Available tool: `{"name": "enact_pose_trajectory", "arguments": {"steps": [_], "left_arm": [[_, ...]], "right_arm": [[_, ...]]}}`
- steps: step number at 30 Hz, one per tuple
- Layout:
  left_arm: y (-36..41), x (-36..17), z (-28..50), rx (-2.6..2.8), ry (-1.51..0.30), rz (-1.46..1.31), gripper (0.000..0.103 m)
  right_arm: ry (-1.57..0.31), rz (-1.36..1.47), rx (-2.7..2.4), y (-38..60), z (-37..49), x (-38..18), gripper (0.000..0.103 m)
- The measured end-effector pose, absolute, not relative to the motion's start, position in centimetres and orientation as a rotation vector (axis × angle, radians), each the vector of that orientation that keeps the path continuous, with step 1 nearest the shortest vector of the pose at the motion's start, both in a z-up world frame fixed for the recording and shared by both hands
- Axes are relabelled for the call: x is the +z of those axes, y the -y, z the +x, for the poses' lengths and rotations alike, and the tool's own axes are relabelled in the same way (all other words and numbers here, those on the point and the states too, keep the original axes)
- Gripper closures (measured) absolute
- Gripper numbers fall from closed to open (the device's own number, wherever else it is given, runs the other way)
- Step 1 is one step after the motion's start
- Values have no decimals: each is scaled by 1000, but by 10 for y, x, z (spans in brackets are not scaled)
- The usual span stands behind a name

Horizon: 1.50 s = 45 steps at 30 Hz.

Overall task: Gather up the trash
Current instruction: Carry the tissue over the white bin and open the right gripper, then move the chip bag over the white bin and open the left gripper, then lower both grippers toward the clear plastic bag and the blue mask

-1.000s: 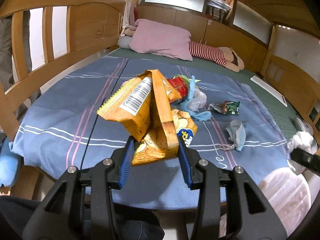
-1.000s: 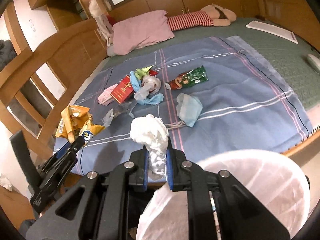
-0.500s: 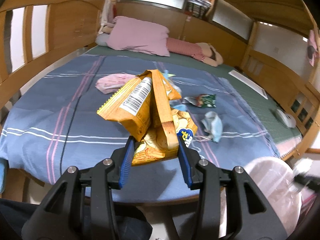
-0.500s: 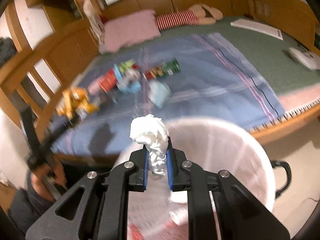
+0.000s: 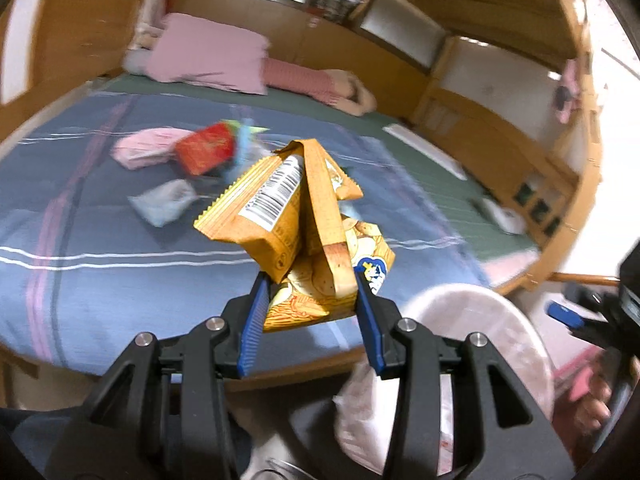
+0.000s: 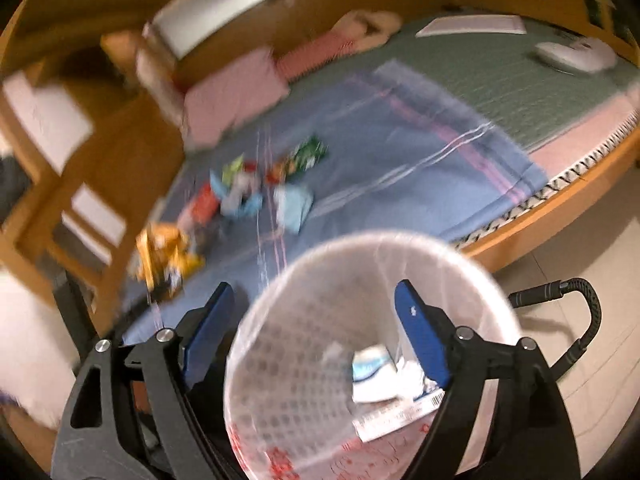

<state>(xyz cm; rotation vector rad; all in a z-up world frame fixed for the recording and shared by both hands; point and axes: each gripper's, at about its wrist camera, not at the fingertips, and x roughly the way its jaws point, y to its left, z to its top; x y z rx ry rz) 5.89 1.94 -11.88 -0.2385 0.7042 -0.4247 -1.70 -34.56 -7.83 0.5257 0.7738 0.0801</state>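
Wide wooden-framed bed (image 5: 400, 364) under a blue striped blanket (image 5: 100, 272) and green mat (image 6: 480, 80). Pink pillow (image 5: 212, 56) near the headboard, striped cushion (image 5: 304, 80) beside it. Slatted wooden rails (image 6: 92, 184) along one side. Frosted panels (image 5: 400, 28) set in wooden cabinets (image 5: 400, 84) behind. Pale tiled floor (image 6: 568, 248) past the bed edge.

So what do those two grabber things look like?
Both are black plastic frames with cut-out holes and round silver bolts. The left gripper has blue fingers with ridged pads. The right gripper has smooth blue fingers. No sleeves show.
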Motion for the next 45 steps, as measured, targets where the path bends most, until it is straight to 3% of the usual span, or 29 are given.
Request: {"name": "enact_pose_trajectory", "arguments": {"steps": [5, 8, 9, 11, 12, 17, 23, 31, 45], "left_arm": [[40, -106, 22, -716, -706, -106, 57], [86, -110, -6, -842, -718, 61, 40], [95, -112, -15, -867, -718, 103, 26], [112, -117, -31, -950, -727, 168, 11], [118, -120, -38, -985, -728, 197, 9], [121, -126, -43, -917, -710, 260, 7], [81, -117, -7, -652, -702, 137, 7], [29, -95, 33, -248, -634, 198, 6], [-44, -120, 89, -33, -853, 1, 6]], "right_arm": [[-705, 588, 32, 363, -16, -68, 21], [-684, 621, 1, 374, -19, -63, 21], [-686, 622, -4, 375, -19, -62, 21], [-700, 613, -19, 378, -18, -62, 21], [-702, 615, -23, 379, -18, -63, 21], [-711, 640, -29, 381, -18, -67, 21], [-745, 606, -44, 373, -14, -73, 21], [-833, 513, -19, 345, 2, -84, 21], [-945, 434, 43, 306, 37, -91, 21]]}}
